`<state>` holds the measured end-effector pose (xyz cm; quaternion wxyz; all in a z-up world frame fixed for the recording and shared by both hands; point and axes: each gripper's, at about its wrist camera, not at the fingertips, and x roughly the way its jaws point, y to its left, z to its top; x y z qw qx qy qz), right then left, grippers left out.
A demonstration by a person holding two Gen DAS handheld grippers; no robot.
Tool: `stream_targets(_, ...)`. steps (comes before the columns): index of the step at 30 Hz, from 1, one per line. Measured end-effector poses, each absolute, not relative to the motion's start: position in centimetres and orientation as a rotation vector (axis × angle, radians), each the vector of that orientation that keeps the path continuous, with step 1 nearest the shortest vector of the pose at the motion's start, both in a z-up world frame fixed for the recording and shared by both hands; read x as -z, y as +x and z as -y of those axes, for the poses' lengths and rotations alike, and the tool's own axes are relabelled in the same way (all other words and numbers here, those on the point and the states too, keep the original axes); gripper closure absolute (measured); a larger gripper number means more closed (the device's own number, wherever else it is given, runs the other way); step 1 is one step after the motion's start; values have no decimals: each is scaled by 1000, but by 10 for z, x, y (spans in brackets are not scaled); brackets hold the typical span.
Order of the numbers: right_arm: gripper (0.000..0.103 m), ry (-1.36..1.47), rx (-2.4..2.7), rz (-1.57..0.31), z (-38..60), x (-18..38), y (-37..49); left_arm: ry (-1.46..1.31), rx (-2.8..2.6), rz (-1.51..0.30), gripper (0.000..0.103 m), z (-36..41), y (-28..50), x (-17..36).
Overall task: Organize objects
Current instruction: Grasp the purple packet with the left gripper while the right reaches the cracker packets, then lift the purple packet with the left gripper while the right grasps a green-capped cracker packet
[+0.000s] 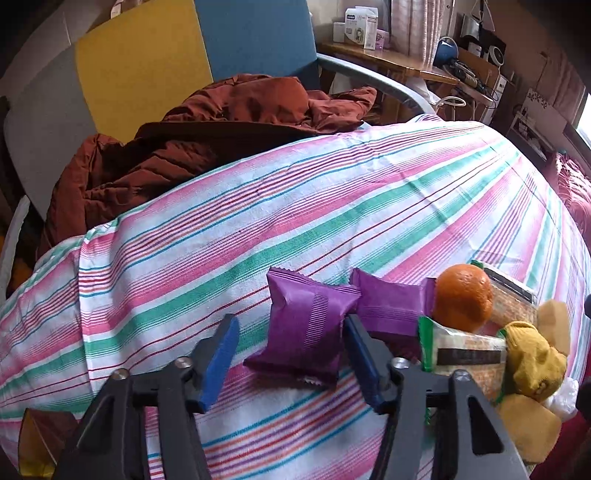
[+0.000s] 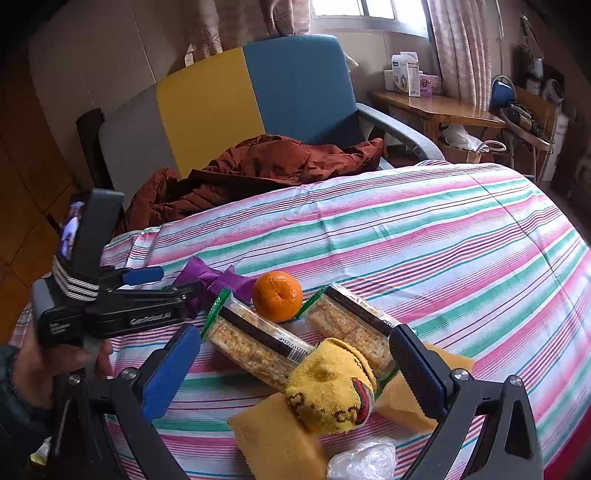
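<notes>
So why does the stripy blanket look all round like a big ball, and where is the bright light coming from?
Left wrist view: the fisheye lens bends the striped blanket into a dome, and the corners go dark. Right wrist view: same bulge; daylight glares white through the window, washing it out, while the orange stays sharp.

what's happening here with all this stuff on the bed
A person is sorting a small pile on a striped sheet. The left tool straddles a purple snack packet, one pad at its edge, the other clear of it, so no grip yet. The right tool hangs open over a rolled yellow sock. An orange and two cracker packs lie alongside.
</notes>
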<state>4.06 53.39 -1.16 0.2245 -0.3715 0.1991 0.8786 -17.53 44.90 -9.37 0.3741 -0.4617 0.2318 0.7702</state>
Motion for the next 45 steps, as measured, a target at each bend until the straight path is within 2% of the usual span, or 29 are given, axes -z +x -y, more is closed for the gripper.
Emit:
stream_targets(1,0,-1027,-2423,-548,-534,12,41,-1196,-1968,-582,64,-449,-178,96)
stream_targets(11,0,-1055,-2443,-537,-534,15,37,-1272,-2009,-504,65,-422,-177,105)
stream_targets(15,0,-1129,-2491,-435,-516,19,27,-1299,-2026,-487,66,-407,-171,104)
stream_targets(22,7,-1298,-2478,-291,-501,38,10,-1370,-2021,-432,66,-386,-162,100)
stream_targets(28,8,-1516,-2451,-31,-496,59,-30,-1381,-2014,-407,66,-375,-153,98)
stream_targets(30,15,-1609,-2431,-26,-501,74,-42,-1381,-2013,-395,66,-368,-152,98)
stream_targets(32,32,-1673,-2419,-42,-504,85,-49,-1380,-2014,-376,66,-362,-151,96)
stream_targets(34,36,-1682,-2424,-39,-504,90,-51,-1366,-2024,-363,66,-355,-147,92)
stream_targets(35,45,-1674,-2439,-50,-504,88,-51,-1365,-2023,-355,66,-353,-146,91)
stream_targets(37,56,-1645,-2457,-56,-501,83,-49,-1359,-2020,-324,66,-346,-141,86)
stream_targets(45,57,-1511,-2590,-139,-467,57,-36,-1276,-2066,-233,66,-307,-115,53)
